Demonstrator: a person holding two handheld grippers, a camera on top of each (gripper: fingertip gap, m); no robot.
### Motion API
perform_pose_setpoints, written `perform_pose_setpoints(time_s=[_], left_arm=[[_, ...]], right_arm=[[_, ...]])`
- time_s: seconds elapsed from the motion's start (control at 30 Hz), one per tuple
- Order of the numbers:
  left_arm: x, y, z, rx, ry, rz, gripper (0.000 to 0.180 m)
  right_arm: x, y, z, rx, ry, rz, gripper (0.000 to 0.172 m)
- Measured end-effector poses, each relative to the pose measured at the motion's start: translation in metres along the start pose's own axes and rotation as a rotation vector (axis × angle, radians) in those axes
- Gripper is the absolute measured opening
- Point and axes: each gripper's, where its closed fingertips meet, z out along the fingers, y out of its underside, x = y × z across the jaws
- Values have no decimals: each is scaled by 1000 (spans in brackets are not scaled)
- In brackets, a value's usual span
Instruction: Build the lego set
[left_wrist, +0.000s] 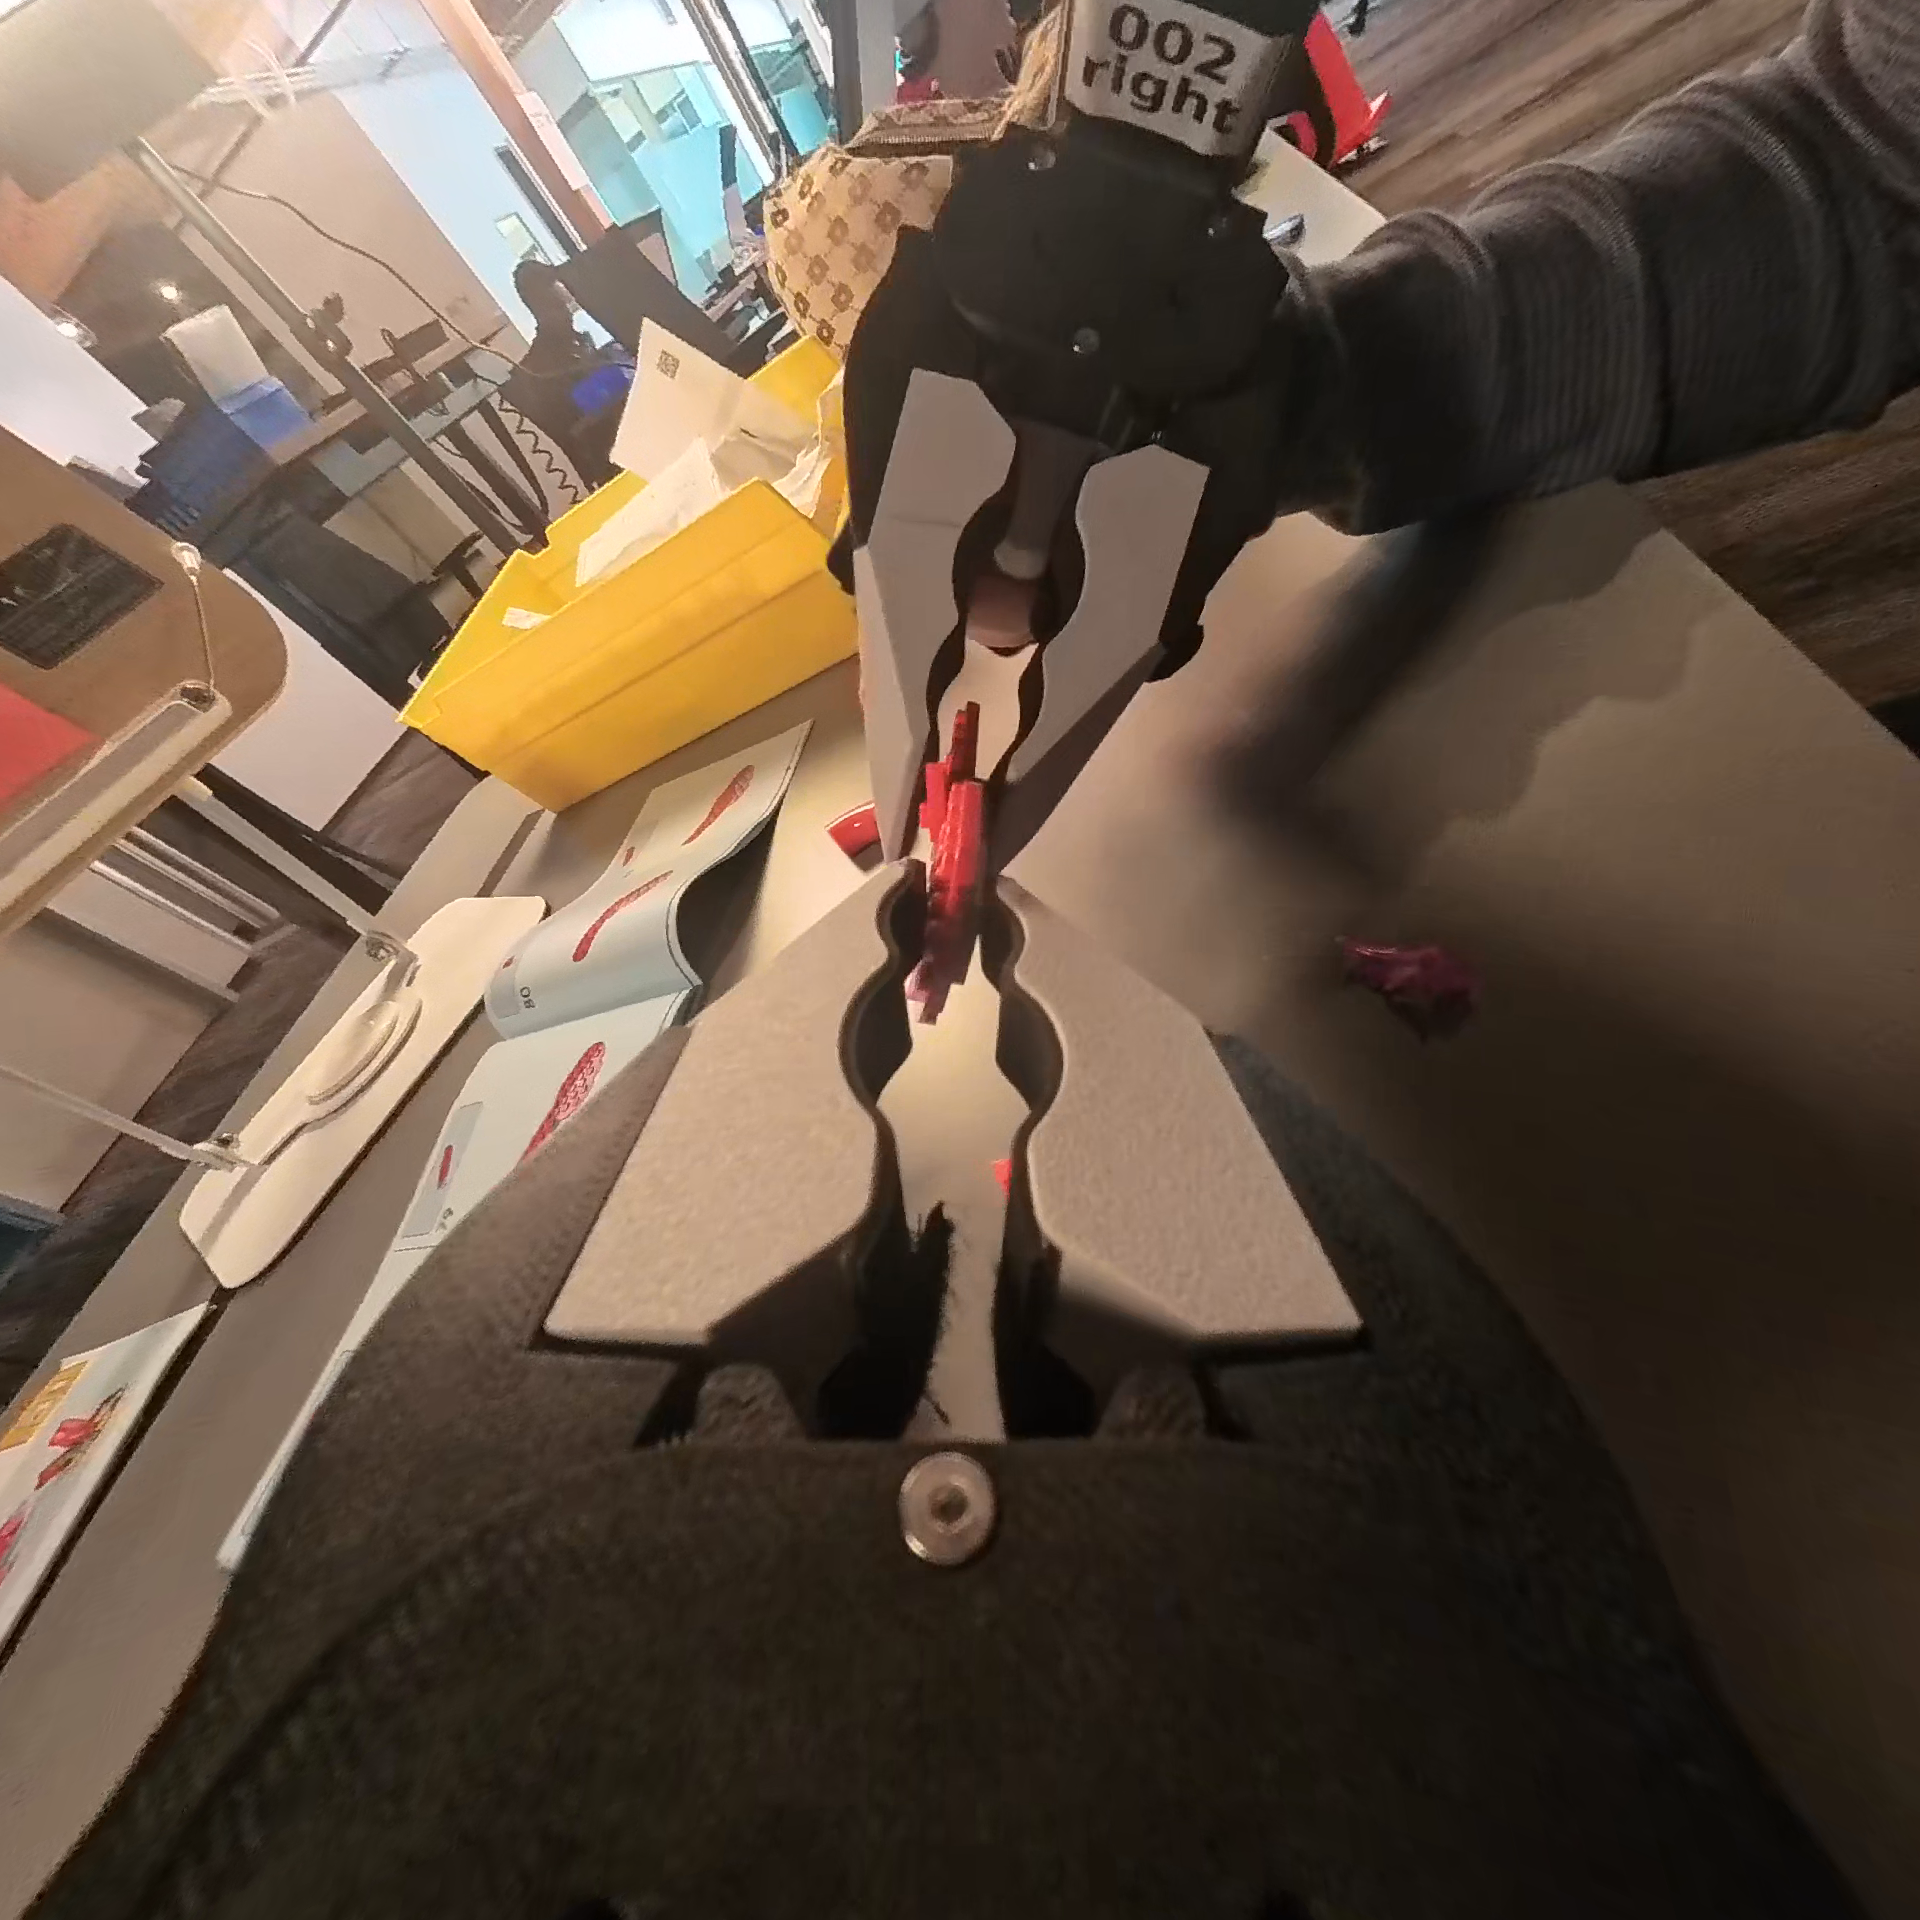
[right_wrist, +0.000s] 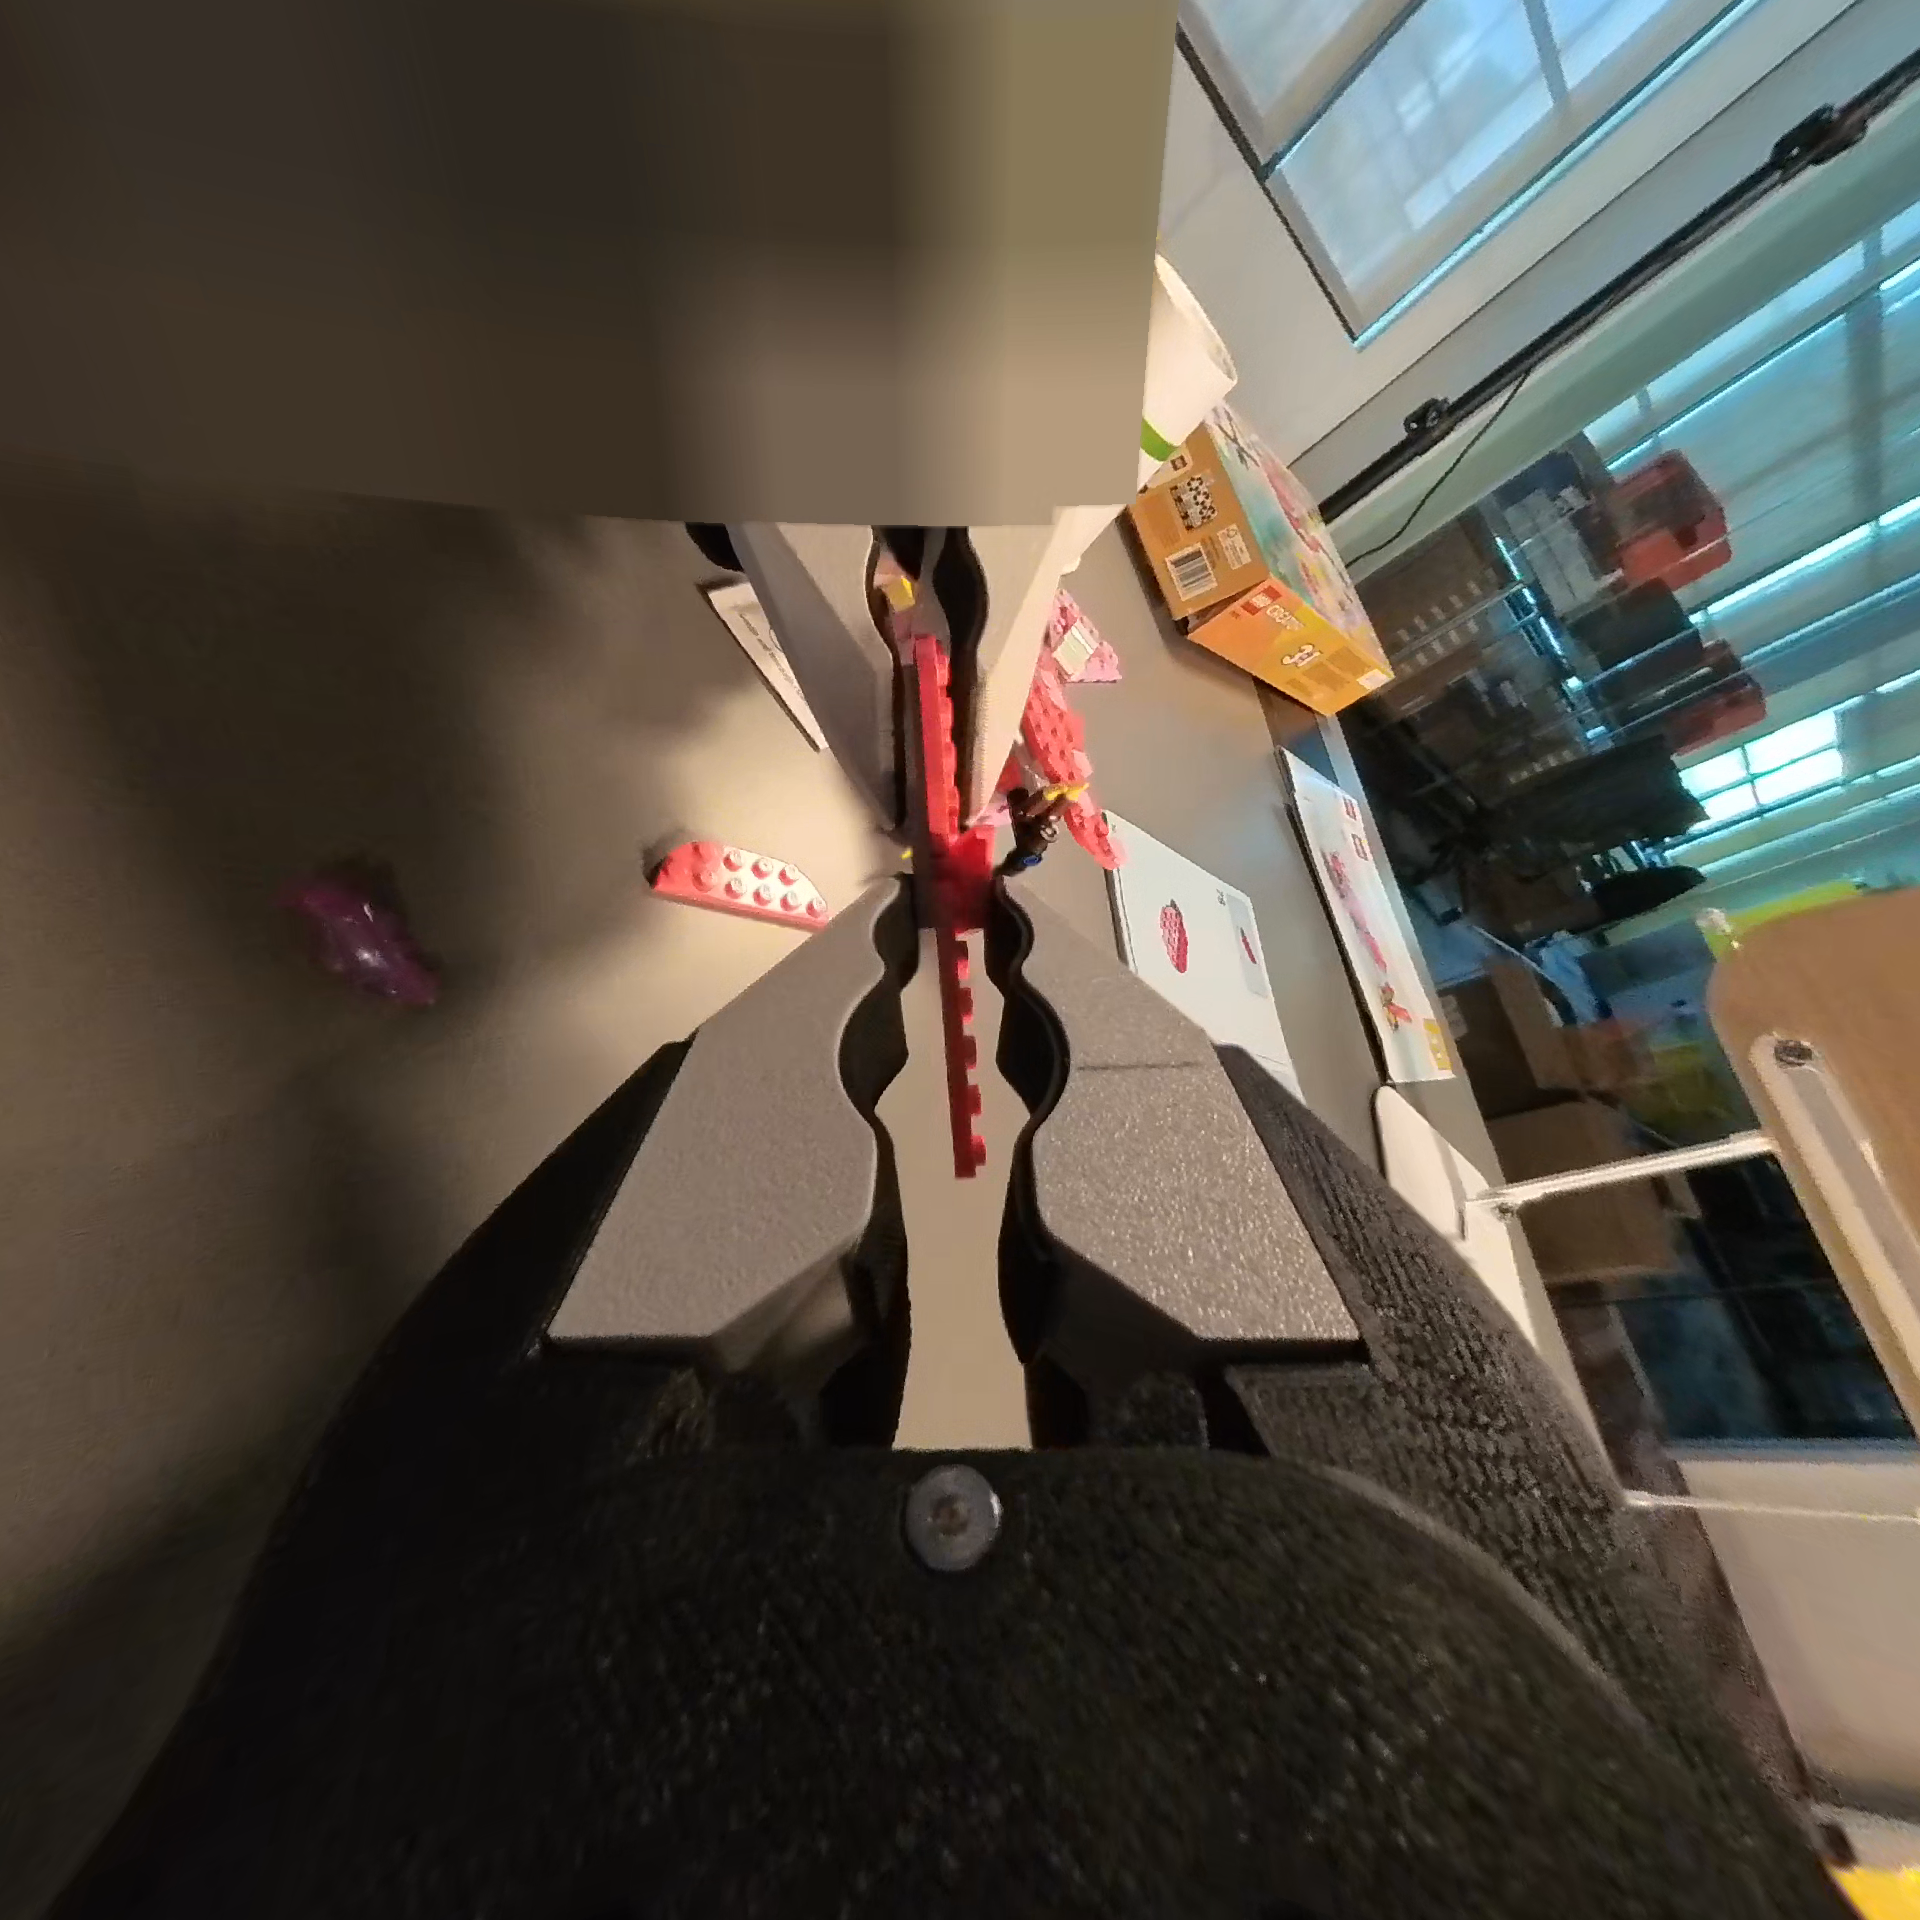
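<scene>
Left wrist view: the left gripper (left_wrist: 951, 904) has its fingers clamped on a red brick plate (left_wrist: 954, 883) above the surface (left_wrist: 1507, 1143), tip to tip with the right gripper (left_wrist: 961, 790)

Right wrist view: the right gripper's fingers (right_wrist: 831, 997) are clamped on that plate's other end; a loose red plate (right_wrist: 738, 881) lies near

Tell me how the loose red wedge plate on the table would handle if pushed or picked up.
The wedge plate lies flat, studs up, so it would probably slide, not roll or tip. It looks like thin hard plastic: likely stiff and light. Its low edge may be awkward to pinch.
</scene>
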Motion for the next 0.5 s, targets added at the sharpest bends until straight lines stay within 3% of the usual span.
perform_pose_setpoints(time_s=[0.17,0.5], left_arm=[[-2,3,1,-23,-15,-9,9],[-15,10,0,-69,-42,-199,10]], right_arm=[[2,3,2,-22,20,-24,10],[17,9,9,-111,240,-300,14]])
